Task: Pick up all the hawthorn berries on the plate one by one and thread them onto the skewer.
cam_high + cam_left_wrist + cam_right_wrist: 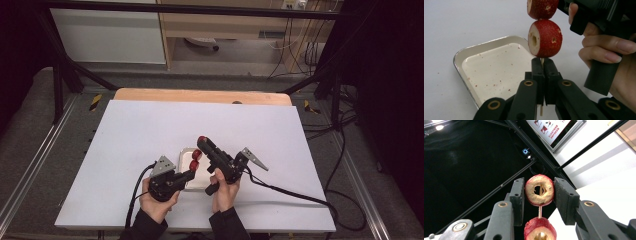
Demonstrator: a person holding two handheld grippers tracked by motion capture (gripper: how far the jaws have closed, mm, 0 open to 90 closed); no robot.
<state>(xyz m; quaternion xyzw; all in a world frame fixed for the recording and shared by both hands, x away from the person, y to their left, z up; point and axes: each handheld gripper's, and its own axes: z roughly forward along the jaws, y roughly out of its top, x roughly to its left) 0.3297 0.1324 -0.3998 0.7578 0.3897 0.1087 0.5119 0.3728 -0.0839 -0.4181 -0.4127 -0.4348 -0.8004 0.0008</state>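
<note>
I hold my left gripper (193,171) low over the near side of the white table (130,140), its jaws brought tight together on the lower end of a thin wooden skewer (542,60); in the left gripper view the stick runs up from between the two black pads and a short piece of it pokes out below them. Just above those pads sits a cored red hawthorn fruit (545,38), its pale cut face and hollow centre turned to the left of that view, and a second fruit (542,8) sits right on top of it, touching it. My right gripper (539,192) is tilted upward and away from me, and its jaws are clamped on the sides of a third hawthorn fruit (539,190), the topmost on the stick; in the right gripper view I look into its cored hole, with the skewer passing down from it to the next fruit below. Under the skewer, on the table, lies a small white enamel tray (496,70) with a metal rim, speckled with red crumbs. My right hand (609,50) shows close beside the fruit in the left gripper view, wrapped round its black handle.
</note>
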